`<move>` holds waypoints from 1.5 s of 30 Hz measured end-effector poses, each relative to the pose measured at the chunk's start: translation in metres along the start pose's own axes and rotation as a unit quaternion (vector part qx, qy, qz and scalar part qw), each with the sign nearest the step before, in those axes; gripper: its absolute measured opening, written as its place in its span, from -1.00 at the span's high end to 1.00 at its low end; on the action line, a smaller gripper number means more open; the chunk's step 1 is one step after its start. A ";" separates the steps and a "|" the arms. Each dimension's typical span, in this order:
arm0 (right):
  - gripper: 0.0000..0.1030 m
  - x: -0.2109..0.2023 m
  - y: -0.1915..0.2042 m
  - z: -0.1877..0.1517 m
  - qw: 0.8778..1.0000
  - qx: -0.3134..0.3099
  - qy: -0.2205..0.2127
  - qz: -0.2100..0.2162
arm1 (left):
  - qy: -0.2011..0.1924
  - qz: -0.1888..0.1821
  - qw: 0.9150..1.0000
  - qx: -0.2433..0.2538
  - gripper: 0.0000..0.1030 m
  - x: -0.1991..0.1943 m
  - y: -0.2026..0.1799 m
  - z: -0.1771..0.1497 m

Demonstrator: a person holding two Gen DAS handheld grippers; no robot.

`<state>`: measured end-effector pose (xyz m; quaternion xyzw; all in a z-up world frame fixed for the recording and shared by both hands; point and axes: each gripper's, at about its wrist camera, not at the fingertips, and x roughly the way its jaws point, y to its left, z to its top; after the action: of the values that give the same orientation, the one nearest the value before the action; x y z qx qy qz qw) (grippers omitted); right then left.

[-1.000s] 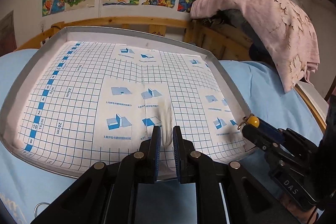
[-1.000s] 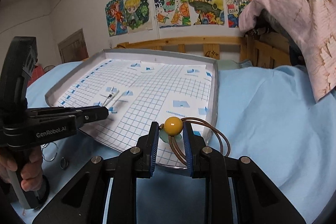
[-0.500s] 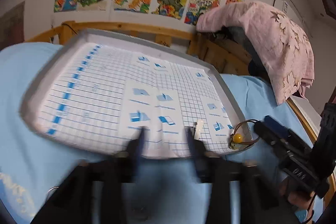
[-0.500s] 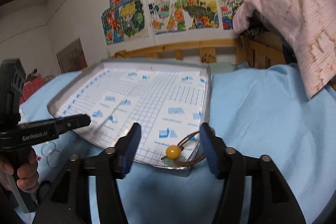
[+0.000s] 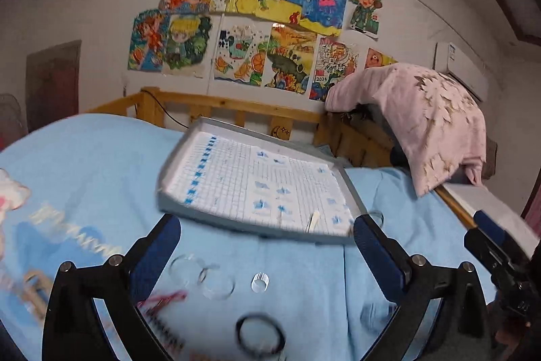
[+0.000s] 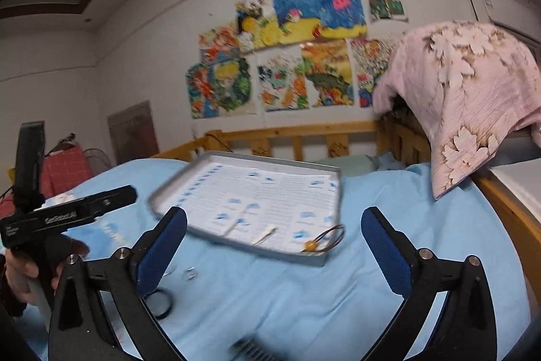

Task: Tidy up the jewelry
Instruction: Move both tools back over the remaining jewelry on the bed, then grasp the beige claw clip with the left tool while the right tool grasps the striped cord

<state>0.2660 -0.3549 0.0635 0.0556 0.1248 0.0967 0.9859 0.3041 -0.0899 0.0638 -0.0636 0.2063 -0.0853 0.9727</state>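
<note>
We had both claws spread wide, nothing between the pads of either. The left claw (image 5: 267, 242) filled the lower half of its own view, its jaws having just been opening, empty. The right claw (image 6: 274, 235) matched it in the lower half of the right view, jaws also just opened, and free of any load.

In the centre of both frames sat the grey tray (image 6: 236, 156) with its blue-gridded paper lining, resting on the light blue bedsheet (image 6: 389, 215). At the tray's lower right corner in the right view lay the brown cord necklace with the yellow bead (image 6: 310, 246), its loop hanging over the rim. Just left of it on the paper we saw a small pale stick-shaped piece (image 6: 265, 235), and in the left view the same piece (image 5: 312, 222) lay near the tray's near edge.

Low in the left frame, on the sheet, lay two clear rings (image 5: 203, 276) side by side, a small clear band (image 5: 259, 282) to their right, and a black ring (image 5: 260, 335) at the bottom, all blurred. At the left edge of the right view a hand (image 6: 20, 273) gripped the other tool's handle
</note>
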 end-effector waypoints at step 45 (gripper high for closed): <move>-0.96 0.020 0.172 -0.097 0.986 -0.032 0.151 0.061 | 0.090 0.142 0.986 0.011 -1.00 -0.072 0.200 -0.069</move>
<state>0.2297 -0.1749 -0.0113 0.0164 0.2657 0.1677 0.9492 0.2393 0.1134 -0.0025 -0.0151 0.2987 0.0463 0.9531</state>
